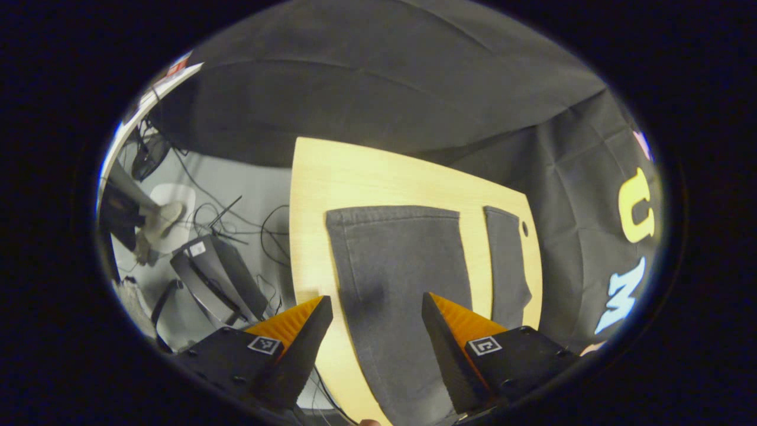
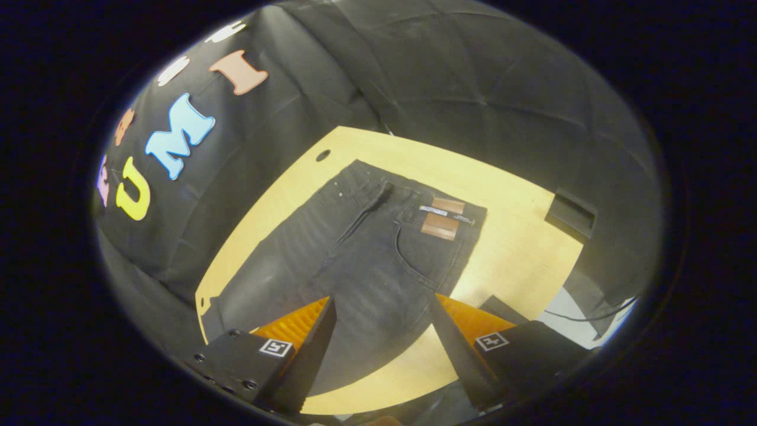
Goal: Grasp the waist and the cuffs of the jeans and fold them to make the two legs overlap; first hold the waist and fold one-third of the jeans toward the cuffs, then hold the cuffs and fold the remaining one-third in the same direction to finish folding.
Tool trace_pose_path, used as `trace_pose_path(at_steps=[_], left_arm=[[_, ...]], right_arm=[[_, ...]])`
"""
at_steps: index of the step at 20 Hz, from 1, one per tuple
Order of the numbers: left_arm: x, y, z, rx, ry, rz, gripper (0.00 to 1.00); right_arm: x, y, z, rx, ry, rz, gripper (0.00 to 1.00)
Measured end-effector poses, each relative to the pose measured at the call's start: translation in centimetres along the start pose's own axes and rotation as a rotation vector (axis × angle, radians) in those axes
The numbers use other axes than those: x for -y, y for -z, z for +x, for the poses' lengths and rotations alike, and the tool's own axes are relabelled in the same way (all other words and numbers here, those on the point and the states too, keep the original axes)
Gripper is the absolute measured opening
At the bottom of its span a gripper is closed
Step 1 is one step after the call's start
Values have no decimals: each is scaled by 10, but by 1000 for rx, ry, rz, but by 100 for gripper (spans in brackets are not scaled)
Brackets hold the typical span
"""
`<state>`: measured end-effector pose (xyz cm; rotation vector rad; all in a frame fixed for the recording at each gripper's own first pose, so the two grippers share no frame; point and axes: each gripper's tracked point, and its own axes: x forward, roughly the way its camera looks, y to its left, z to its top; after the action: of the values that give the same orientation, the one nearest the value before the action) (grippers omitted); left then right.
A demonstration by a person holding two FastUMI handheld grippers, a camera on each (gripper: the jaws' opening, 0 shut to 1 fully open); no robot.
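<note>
jeans (image 2: 361, 248) flat on worktop (image 2: 508, 248), legs apart, long axis along worktop | waist end (image 2: 414, 204) ahead of right gripper (image 2: 383, 331), jaws spread, empty | cuffs (image 1: 393, 214) ahead of left gripper (image 1: 375, 331), jaws spread, above near leg

Both views look down from above — sharing jeans (image 1: 390, 278) (image 2: 366, 248) and table (image 1: 366, 171) (image 2: 520, 248).

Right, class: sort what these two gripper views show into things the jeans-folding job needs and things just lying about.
Part of the job:
- dark jeans, spread flat, legs apart
- their cuffs and waist
- left gripper, open
- right gripper, open
- wooden table under the jeans

Just lying about:
- cables on the floor
- black stand beside the table
</note>
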<state>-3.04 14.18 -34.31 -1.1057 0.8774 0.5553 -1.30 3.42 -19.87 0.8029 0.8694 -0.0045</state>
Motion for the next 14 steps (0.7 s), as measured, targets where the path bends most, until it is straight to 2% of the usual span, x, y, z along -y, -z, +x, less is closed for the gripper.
trace_pose_path(at_steps=[1,2,3,4,9,10,11,12,14], left_arm=[[-4,2,7,-21,-12,-24,99],[-6,5,13,-39,-13,-47,94],[-7,8,18,-51,-13,-69,99],[-5,5,22,-43,-4,-75,99],[17,-4,38,-42,-5,-66,97],[20,-5,39,-42,-6,-67,98],[22,-6,42,-43,-6,-67,97],[24,-7,43,-44,-7,-67,97],[26,-7,44,-47,-8,-68,100]], right_arm=[[1,3,4,-15,-4,19,96],[2,2,6,-25,-5,43,96],[4,1,9,-34,-7,73,95],[7,0,11,-38,-3,101,95],[31,-6,33,-92,90,208,96],[37,-5,37,-101,114,218,100],[43,-4,41,-114,149,219,96],[50,-2,48,-119,184,218,100],[53,-2,54,-135,217,223,95]])
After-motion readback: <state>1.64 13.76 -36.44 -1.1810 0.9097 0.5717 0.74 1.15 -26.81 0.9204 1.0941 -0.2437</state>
